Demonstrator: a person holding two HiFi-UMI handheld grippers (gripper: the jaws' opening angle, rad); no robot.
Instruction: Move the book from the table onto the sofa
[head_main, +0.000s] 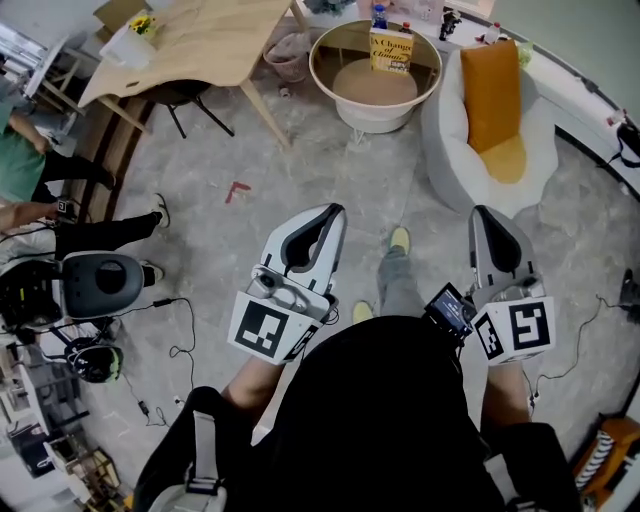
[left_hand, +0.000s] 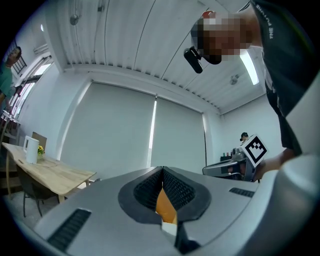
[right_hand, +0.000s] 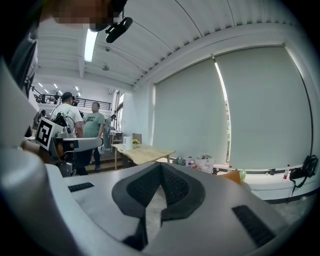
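A yellow book (head_main: 391, 50) stands upright at the back of a round cream table with a raised rim (head_main: 325, 72), far ahead of me. To its right is the white sofa chair (head_main: 447, 140) with an orange cushion (head_main: 490, 95). My left gripper (head_main: 333, 212) and right gripper (head_main: 484, 212) are held side by side over the floor, well short of the table. In the left gripper view the left gripper (left_hand: 162, 170) has its pads meeting at the tip, with nothing held. The right gripper (right_hand: 161, 165) is likewise shut and empty.
A wooden table (head_main: 205, 38) with a black chair (head_main: 185, 98) under it stands at the back left. People (head_main: 30, 170) and black equipment (head_main: 95, 285) with cables line the left side. A red mark (head_main: 237, 190) lies on the grey floor. My yellow shoes (head_main: 399, 240) show between the grippers.
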